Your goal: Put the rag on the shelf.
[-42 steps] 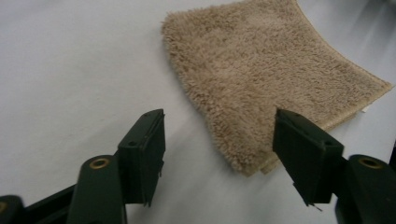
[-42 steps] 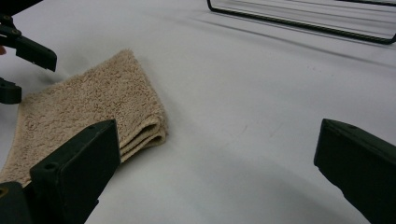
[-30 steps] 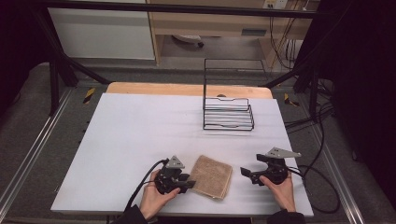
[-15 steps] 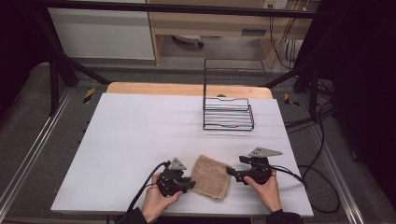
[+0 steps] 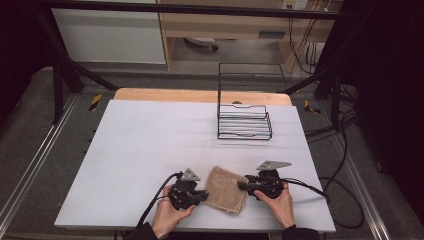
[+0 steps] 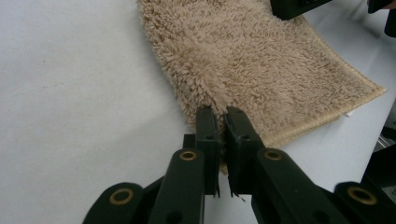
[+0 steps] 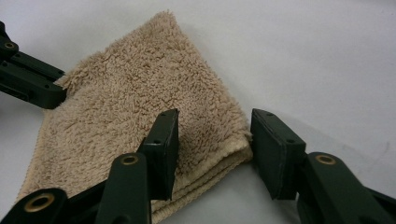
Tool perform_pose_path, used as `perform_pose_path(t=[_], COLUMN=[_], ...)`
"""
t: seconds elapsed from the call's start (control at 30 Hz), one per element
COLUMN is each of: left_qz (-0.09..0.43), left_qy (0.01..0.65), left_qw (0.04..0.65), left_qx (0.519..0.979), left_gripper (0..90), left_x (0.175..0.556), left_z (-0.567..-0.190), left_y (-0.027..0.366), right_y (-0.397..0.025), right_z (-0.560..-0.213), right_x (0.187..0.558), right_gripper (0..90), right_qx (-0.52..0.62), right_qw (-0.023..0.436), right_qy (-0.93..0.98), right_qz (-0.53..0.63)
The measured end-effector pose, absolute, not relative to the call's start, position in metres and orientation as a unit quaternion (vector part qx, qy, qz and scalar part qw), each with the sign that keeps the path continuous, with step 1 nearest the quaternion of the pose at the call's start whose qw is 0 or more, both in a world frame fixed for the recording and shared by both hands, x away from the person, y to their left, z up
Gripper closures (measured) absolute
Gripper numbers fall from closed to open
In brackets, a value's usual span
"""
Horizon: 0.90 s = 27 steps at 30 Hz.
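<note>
Near the front edge of the white table, between the person's two hands, lies a folded beige terry towel, flat on the surface, with its folded layers stacked at the corner nearest the right gripper. At the towel's left edge, the left gripper has its jaws pressed together on a pinch of pile, so that edge is already secured. The right gripper has its jaws spread wide on either side of the stacked corner: one jaw stands over the top of the pile and the other beside the fold, touching or nearly touching it, and nothing is gripped yet. The step in hand appears to be taking that right corner so that the towel can be lifted or opened between both tools. To do it well, advance the right gripper until the corner sits deep between the pads, not merely at the tips, and lower the outer jaw to table level so that it passes under every layer or, if unfolding is intended, under the top layer alone. Close firmly, since terry compresses and may slip. Hold the left pinch steady during closure to prevent the cloth from sliding across the smooth surface. A black wire rack stands well apart at the far side and does not obstruct the work
</note>
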State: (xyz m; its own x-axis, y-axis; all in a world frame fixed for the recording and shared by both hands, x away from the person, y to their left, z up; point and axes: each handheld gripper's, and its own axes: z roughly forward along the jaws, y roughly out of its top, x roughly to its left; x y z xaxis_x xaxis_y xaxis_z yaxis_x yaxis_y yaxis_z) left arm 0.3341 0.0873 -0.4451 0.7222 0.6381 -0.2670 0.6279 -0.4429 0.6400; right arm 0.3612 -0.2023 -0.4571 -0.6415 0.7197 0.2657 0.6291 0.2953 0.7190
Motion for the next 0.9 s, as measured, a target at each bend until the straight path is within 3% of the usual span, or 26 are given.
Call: perform_pose_path(t=[0.37,0.9], left_qz=[0.007,0.025], left_qy=[0.375,0.408], left_qw=[0.377,0.37], left_qx=[0.847,0.835], left_gripper=[85.4,84.5], left_x=[0.336,0.324], left_z=[-0.439,-0.441], left_y=[0.095,0.11], right_y=[-0.198,-0.154], right_z=[-0.456,-0.447], right_x=[0.362,0.395], right_gripper=[79.8,81.8], right_qx=[0.43,0.387], right_qw=[0.006,0.041], right_qy=[0.796,0.816], right_qz=[0.427,0.428])
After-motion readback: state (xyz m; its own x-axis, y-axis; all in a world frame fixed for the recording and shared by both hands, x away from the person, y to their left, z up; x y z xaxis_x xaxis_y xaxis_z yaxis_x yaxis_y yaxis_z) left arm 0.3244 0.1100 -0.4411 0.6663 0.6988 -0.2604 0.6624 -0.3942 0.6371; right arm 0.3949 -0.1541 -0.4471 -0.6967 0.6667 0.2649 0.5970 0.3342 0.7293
